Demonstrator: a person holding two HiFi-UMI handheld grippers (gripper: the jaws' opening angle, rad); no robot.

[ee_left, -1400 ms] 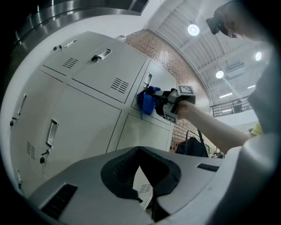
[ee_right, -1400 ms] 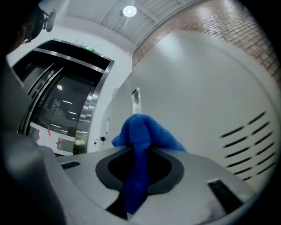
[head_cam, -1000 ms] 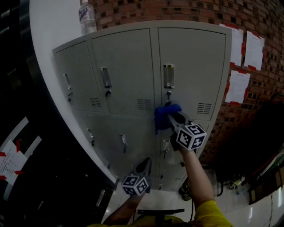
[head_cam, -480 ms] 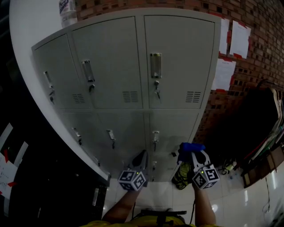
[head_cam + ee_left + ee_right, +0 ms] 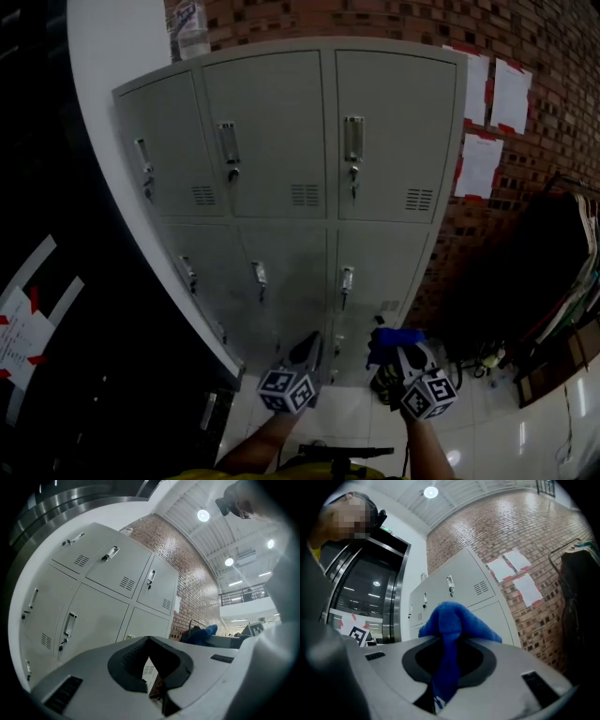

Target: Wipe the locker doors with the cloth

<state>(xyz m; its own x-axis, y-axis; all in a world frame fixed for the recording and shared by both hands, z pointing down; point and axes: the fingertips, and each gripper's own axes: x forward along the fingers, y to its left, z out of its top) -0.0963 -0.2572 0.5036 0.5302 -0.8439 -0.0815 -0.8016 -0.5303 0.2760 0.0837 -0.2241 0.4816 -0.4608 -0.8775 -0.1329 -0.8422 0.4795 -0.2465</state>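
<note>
The grey lockers (image 5: 281,150) fill the head view, two rows of doors with handles and vents. The blue cloth (image 5: 393,337) is pinched in my right gripper (image 5: 386,345), which hangs low in front of the bottom right door (image 5: 380,272), apart from it. In the right gripper view the cloth (image 5: 452,623) bulges over the jaws of the right gripper (image 5: 446,641) and hangs down between them. My left gripper (image 5: 306,351) is shut and empty, low before the bottom middle door. In the left gripper view the left gripper (image 5: 149,640) points up at the lockers (image 5: 98,606).
A brick wall (image 5: 525,56) with taped paper sheets (image 5: 480,164) stands right of the lockers. A plastic bottle (image 5: 192,26) sits on top of them. Dark bags and clutter (image 5: 539,281) lie at the right, over a glossy tiled floor (image 5: 356,422).
My right gripper with the cloth has come down from the lower edge of the upper right door to near the floor. The left gripper has stayed low.
</note>
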